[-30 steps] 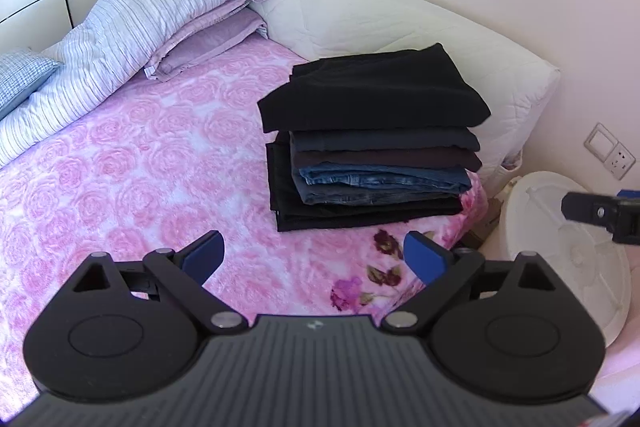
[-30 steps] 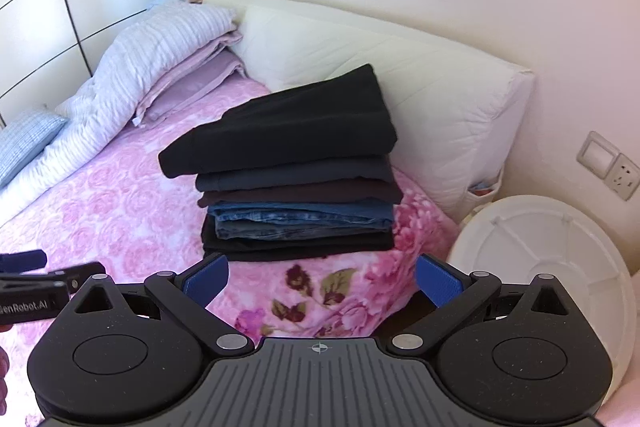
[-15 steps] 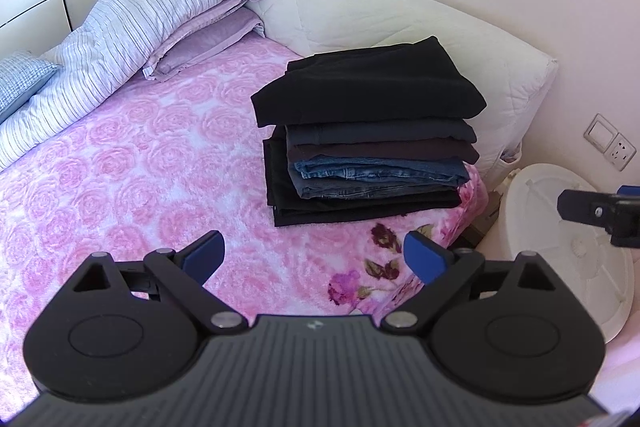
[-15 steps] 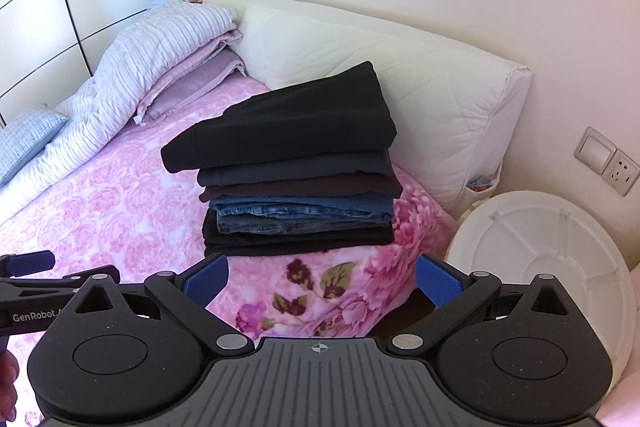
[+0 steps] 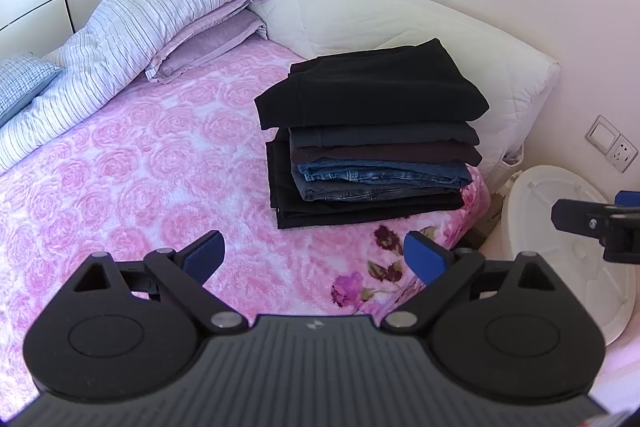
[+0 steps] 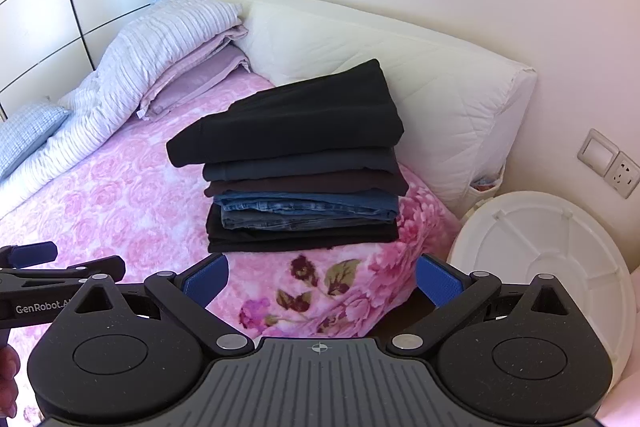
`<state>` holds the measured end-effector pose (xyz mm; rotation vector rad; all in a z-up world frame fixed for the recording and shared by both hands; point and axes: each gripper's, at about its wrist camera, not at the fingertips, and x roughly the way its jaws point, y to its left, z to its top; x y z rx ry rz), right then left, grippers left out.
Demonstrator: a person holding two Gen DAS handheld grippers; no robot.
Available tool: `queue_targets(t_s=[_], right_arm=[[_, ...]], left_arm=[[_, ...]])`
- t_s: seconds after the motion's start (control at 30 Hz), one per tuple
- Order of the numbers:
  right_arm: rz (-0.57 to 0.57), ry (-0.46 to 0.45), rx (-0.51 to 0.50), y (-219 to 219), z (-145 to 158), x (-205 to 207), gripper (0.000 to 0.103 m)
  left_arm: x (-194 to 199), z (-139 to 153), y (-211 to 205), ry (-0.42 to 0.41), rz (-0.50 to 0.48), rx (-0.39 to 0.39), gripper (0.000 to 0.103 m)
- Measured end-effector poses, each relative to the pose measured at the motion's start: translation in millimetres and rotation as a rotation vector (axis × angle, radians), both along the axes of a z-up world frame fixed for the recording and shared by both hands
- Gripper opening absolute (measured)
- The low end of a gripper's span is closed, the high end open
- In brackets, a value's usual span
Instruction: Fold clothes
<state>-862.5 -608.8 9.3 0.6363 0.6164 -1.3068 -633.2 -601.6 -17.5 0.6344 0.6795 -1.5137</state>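
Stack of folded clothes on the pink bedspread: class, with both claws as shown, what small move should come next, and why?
Probably draw both claws back from the stack of folded clothes. It already sits squared on the pink bedspread, black piece on top, with no loose garment in view. The left claw and right claw are open and empty, so nothing needs folding here.

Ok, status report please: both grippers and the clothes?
Left gripper open, empty. Right gripper open, empty. Clothes stack folded on bed, untouched. Nothing in the way.
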Motion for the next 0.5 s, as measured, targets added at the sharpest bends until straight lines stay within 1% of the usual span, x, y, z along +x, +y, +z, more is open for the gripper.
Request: queue_targets(t_s=[0.3,0.5], right_arm=[[0.006,0.007,0.003,3.0,-0.7,6.9,0.102],[0.015,0.016,0.004,2.6,-1.2,9.1,0.102]], left_arm=[[-0.9,0.7,2.3,-0.022,-0.009,0.002,0.095],[-1.1,0.6,4.4,-0.018,-0.004,-0.005,0.095]])
